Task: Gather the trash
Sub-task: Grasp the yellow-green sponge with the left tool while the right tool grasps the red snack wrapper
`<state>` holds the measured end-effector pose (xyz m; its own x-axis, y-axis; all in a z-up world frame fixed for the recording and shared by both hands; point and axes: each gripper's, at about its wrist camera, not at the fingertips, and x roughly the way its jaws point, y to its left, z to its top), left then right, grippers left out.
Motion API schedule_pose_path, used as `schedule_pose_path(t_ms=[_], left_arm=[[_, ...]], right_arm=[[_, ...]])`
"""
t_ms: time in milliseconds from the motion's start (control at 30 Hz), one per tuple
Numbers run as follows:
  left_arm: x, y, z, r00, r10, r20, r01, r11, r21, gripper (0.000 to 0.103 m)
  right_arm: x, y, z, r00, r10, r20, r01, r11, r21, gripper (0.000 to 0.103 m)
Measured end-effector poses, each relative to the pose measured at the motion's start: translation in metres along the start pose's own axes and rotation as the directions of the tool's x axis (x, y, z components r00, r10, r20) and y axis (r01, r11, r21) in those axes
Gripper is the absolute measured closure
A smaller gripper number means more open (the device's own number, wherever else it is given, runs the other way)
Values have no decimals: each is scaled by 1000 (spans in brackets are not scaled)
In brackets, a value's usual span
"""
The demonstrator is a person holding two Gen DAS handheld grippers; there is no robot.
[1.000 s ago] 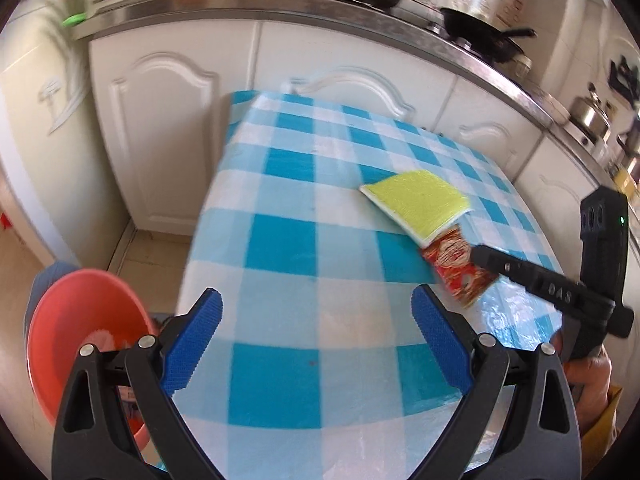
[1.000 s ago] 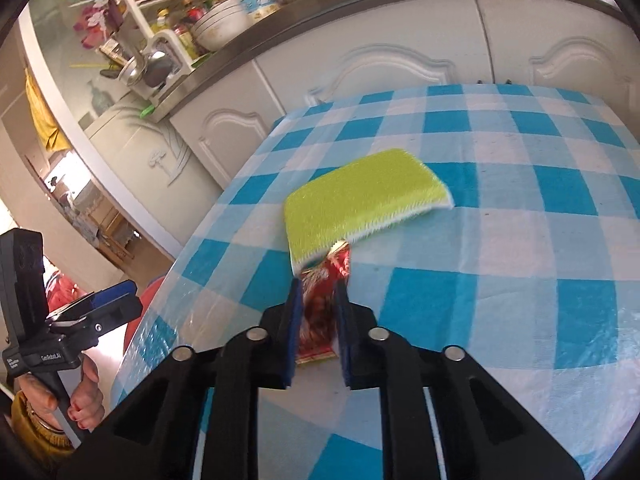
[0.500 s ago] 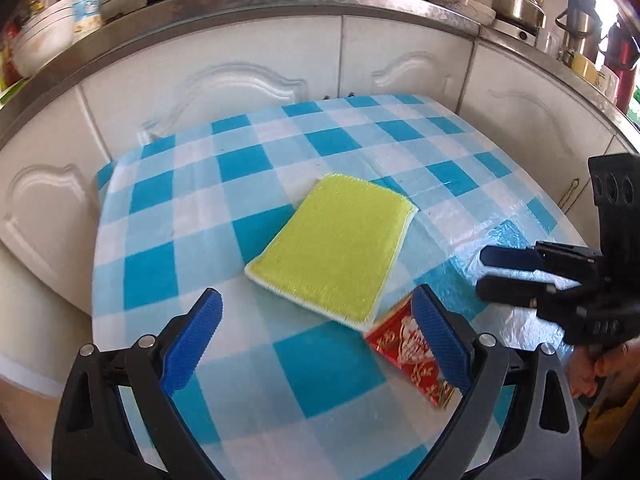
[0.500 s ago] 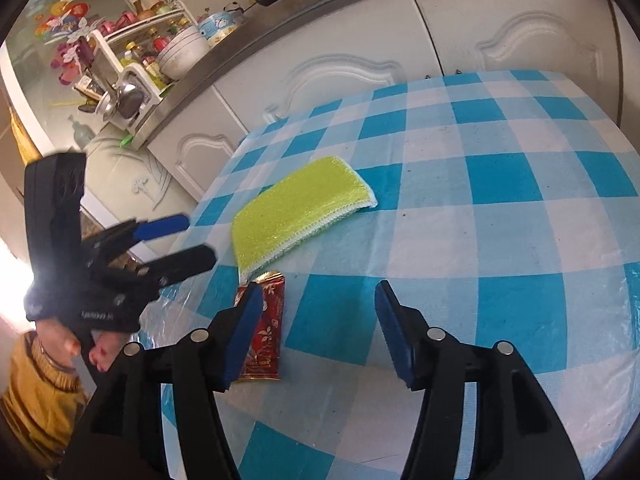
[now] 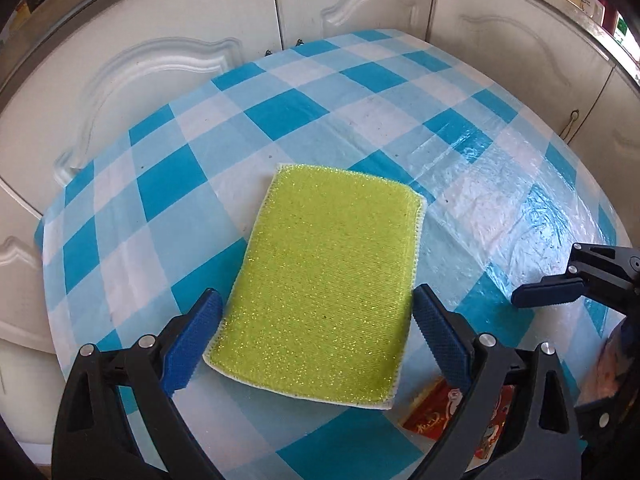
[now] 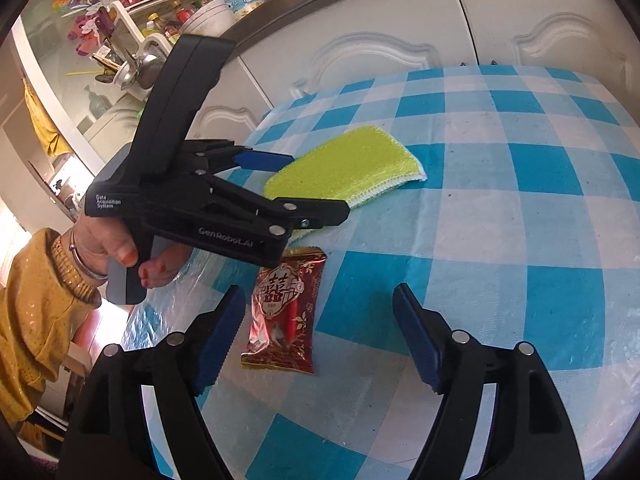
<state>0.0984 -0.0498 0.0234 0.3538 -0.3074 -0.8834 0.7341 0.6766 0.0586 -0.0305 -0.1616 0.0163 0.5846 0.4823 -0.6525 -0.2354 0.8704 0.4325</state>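
Observation:
A red snack wrapper (image 6: 285,312) lies flat on the blue-and-white checked tablecloth (image 6: 520,208), just in front of a yellow-green sponge (image 6: 348,166). In the left wrist view the sponge (image 5: 326,288) lies between the open fingers of my left gripper (image 5: 316,332), and the wrapper (image 5: 432,420) shows partly behind the right finger. My left gripper also shows in the right wrist view (image 6: 280,184), open over the sponge's near end. My right gripper (image 6: 318,336) is open and empty, above the table with the wrapper near its left finger.
White cabinet doors (image 5: 160,60) stand just beyond the table's far edge. A counter with a dish rack, bowls and jars (image 6: 160,32) runs at the upper left of the right wrist view. The table edge drops off at the left (image 6: 160,320).
My right gripper let go of the wrapper, opened and drew back. My left gripper swung in from the table's end and now straddles the sponge.

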Motion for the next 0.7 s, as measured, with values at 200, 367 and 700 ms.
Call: schedule_pose_path(t_ms=[200, 367, 700], left_arm=[[7, 4, 1, 1000, 2, 24, -1, 999, -39, 8], [4, 3, 1, 998, 23, 62, -19, 997, -68, 18], [-2, 5, -9, 992, 65, 107, -47, 987, -156, 26]], right_arm=[[6, 10, 0, 1000, -1, -20, 0, 999, -40, 27], [13, 22, -1, 999, -38, -31, 35, 995, -94, 27], [21, 38, -5, 990, -137, -34, 129, 975, -179, 43]])
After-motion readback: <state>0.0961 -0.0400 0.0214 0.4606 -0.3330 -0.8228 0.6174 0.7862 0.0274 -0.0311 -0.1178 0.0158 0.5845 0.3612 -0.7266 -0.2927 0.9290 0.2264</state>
